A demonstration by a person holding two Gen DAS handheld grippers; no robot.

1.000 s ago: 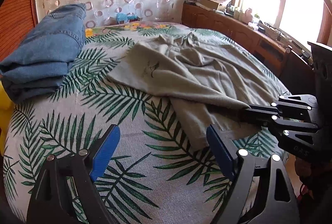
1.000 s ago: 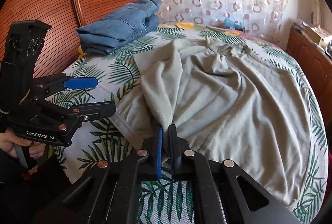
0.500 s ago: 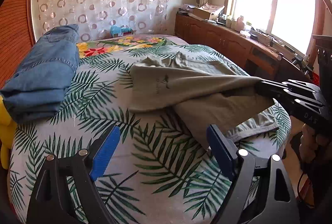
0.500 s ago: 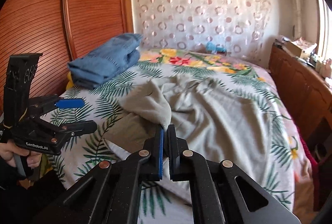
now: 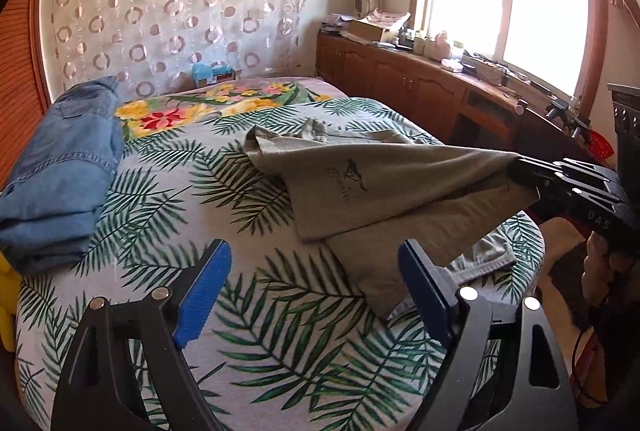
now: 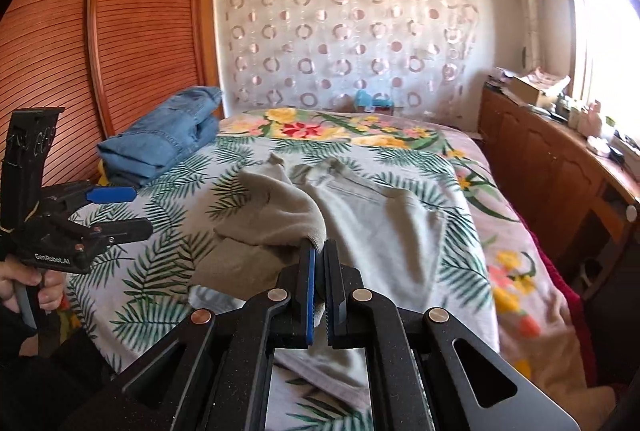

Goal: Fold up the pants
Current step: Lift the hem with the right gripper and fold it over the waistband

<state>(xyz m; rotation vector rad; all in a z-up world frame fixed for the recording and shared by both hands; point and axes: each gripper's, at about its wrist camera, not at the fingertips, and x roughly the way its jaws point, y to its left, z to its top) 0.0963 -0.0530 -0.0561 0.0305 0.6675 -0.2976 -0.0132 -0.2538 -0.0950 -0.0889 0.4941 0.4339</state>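
Grey-green pants [image 5: 384,191] lie on the palm-leaf bedspread [image 5: 248,311]; they also show in the right wrist view [image 6: 372,215]. My right gripper [image 6: 319,251] is shut on a leg end of the pants and holds it lifted above the bed; it also shows in the left wrist view [image 5: 520,167] at the right, with the cloth stretched from it. My left gripper [image 5: 316,279] is open and empty, over the bed's near edge, left of the pants; it also shows in the right wrist view [image 6: 124,209] at the left.
A folded stack of blue jeans [image 5: 60,175] sits at the bed's left side, by the wooden wardrobe [image 6: 80,51]. A wooden cabinet [image 5: 440,99] with clutter runs under the window on the right. A dotted curtain [image 6: 344,43] hangs behind.
My right gripper has lifted the pants leg up and pulled it back toward the near right edge, stretching the cloth. Both views have risen and drawn back. The left gripper stays open.
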